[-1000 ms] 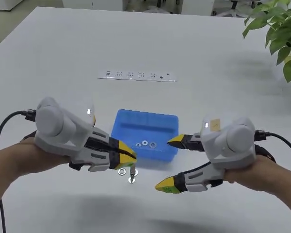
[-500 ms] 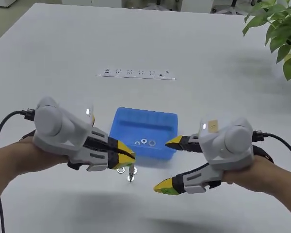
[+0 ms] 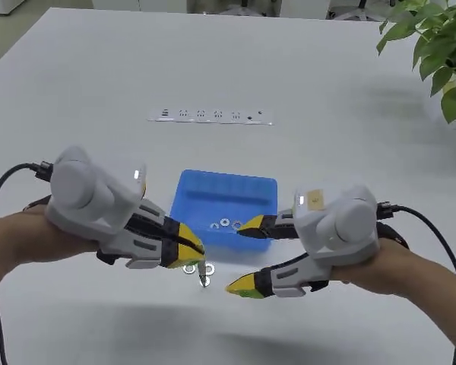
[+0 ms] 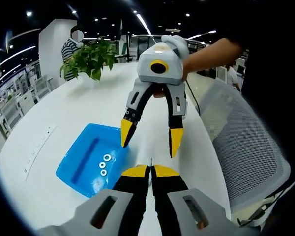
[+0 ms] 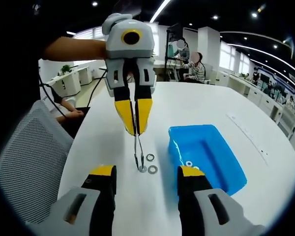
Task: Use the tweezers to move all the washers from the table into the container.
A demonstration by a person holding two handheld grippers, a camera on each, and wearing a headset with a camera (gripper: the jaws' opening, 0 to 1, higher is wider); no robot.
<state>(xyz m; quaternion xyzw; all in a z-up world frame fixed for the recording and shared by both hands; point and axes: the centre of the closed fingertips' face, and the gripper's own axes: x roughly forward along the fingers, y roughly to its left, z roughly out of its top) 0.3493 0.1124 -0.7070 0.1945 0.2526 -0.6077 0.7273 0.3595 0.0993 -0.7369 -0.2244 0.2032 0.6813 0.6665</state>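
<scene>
My left gripper is clenched on the tweezers, whose tips point down to the loose washers lying on the table, just beside the near wall of the blue container. My right gripper is released and empty, its jaws spread wide, one tip over the container's near edge. Three more washers lie inside the container.
</scene>
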